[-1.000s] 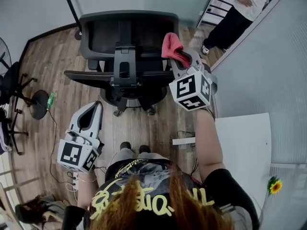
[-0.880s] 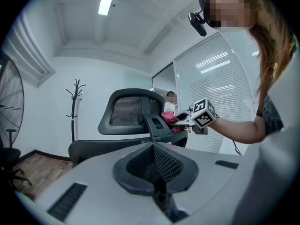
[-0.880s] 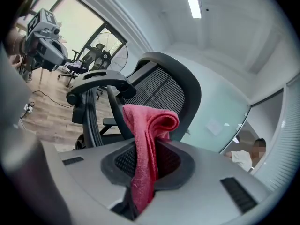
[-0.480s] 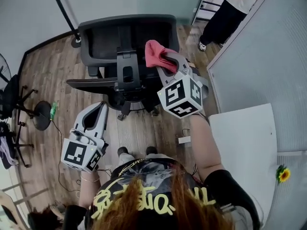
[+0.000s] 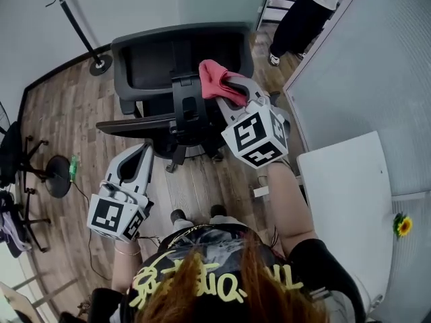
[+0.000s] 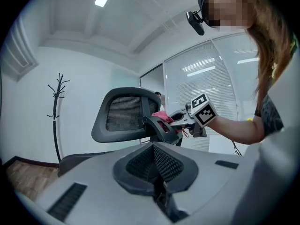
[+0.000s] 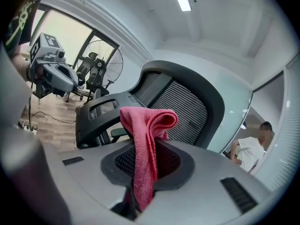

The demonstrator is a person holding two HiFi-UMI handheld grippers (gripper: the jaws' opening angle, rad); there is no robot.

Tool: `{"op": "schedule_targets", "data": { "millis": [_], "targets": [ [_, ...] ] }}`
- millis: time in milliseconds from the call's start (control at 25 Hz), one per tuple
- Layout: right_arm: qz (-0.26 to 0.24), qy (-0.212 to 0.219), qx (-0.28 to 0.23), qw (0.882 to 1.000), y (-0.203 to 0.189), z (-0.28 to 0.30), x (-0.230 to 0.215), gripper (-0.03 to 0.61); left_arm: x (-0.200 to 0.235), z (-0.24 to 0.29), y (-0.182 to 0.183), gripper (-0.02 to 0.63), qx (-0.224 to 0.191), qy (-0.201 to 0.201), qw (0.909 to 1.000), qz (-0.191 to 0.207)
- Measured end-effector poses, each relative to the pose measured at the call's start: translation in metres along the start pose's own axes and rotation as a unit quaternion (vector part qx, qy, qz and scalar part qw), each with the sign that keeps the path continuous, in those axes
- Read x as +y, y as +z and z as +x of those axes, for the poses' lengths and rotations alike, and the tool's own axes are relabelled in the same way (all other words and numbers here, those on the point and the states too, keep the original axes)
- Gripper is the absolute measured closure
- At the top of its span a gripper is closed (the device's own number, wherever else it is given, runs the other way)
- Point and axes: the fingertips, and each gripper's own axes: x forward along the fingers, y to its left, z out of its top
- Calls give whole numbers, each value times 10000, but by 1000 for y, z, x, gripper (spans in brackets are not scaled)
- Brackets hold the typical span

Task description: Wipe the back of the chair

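Note:
A black office chair with a mesh back [image 5: 145, 62] stands in front of me, its rear side and spine [image 5: 185, 103] facing me. My right gripper [image 5: 227, 87] is shut on a pink cloth [image 5: 214, 79] and holds it against the right part of the chair back, beside the spine. In the right gripper view the cloth [image 7: 146, 144] hangs folded from the shut jaws, with the mesh back [image 7: 180, 104] just behind. My left gripper [image 5: 143, 148] hangs low on the left, below the chair's armrest, shut and with nothing in it. The left gripper view shows the chair back [image 6: 124, 114] and the cloth [image 6: 162, 116].
A coat stand [image 5: 79, 38] stands at the back left. A person [image 5: 300, 12] stands at the back right by a glass wall. A white table [image 5: 350, 200] is at my right with a yellow flower [image 5: 403, 225]. Another chair base [image 5: 27, 167] sits left.
My right gripper has carried the pink cloth leftwards along the chair back, closer to the spine. The left gripper has hardly moved.

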Motion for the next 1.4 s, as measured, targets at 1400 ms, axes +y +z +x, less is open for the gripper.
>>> {"op": "schedule_targets", "data": {
  "millis": [1400],
  "targets": [
    [2314, -347, -898, 9681, 39, 24, -65, 518, 58, -32, -7, 618, -72, 5, 9999, -113]
  ]
}}
